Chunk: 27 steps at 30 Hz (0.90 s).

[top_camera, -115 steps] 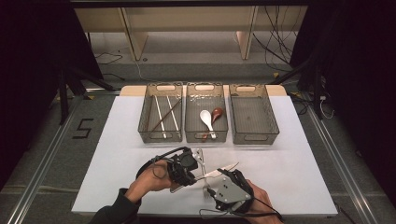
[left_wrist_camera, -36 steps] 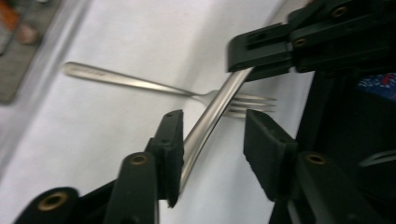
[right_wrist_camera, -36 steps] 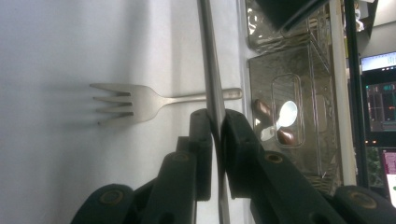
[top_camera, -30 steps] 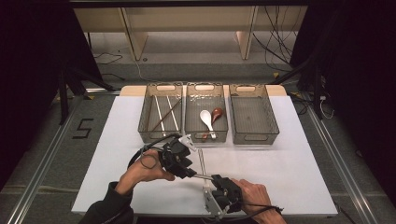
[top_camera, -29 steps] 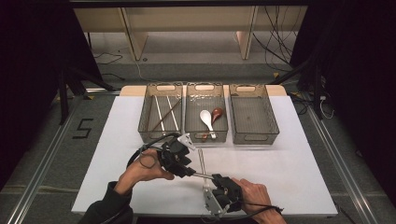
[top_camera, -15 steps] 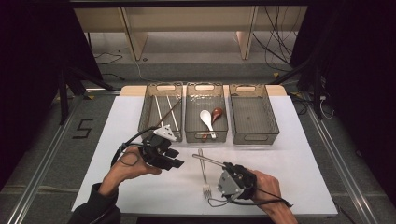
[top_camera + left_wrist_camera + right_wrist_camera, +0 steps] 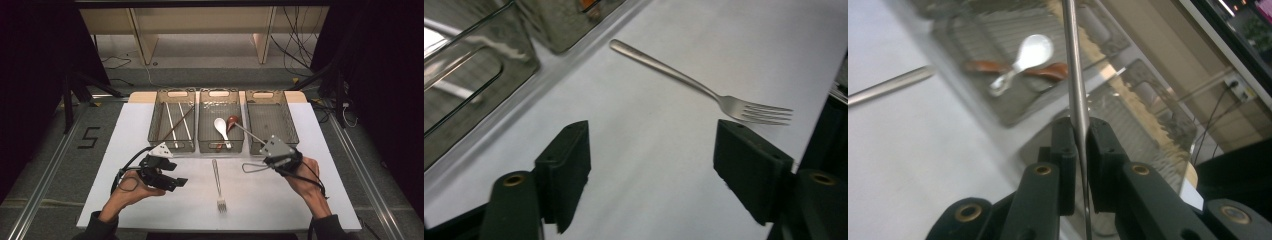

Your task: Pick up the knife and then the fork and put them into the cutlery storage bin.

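Three clear bins sit in a row at the far edge of the white table [image 7: 150, 210]. Left bin [image 7: 172, 120] has chopsticks [image 7: 172, 122]; middle bin [image 7: 220, 125] has a white spoon [image 7: 220, 126] and a brown one [image 7: 233, 121]; right bin [image 7: 270, 117] looks bare. Fork [image 7: 217, 184] lies flat on the table near the middle, nothing blocking it. Left gripper [image 7: 172, 182], just left of the fork, has just been opening, jaws wide with nothing between them. Right gripper [image 7: 265, 150] is clamped on a thin metal utensil [image 7: 1075, 90], raised over the right bin's near edge.
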Each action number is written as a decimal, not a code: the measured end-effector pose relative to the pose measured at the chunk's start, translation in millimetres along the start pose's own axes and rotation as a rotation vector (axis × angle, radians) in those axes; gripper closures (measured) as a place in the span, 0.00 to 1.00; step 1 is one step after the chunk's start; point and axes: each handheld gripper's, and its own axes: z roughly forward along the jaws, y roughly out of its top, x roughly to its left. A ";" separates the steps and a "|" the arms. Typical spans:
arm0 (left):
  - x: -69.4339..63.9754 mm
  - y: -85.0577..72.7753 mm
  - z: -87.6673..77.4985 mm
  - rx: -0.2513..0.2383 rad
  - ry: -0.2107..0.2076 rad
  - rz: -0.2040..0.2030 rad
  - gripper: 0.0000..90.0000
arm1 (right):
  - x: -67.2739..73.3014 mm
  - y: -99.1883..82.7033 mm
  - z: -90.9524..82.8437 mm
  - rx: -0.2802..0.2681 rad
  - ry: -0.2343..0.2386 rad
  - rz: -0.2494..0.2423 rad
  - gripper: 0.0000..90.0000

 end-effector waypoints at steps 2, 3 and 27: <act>2.0 -6.8 0.1 -0.024 0.016 -0.008 0.30 | -12.5 4.1 5.9 0.011 -0.007 0.040 0.93; 2.2 -10.2 0.5 -0.030 0.024 -0.013 0.30 | -18.3 5.8 9.1 0.020 -0.013 0.051 0.93; 0.2 -47.9 4.2 -0.086 0.074 -0.085 0.28 | -85.9 13.3 105.5 0.244 -0.006 0.322 0.93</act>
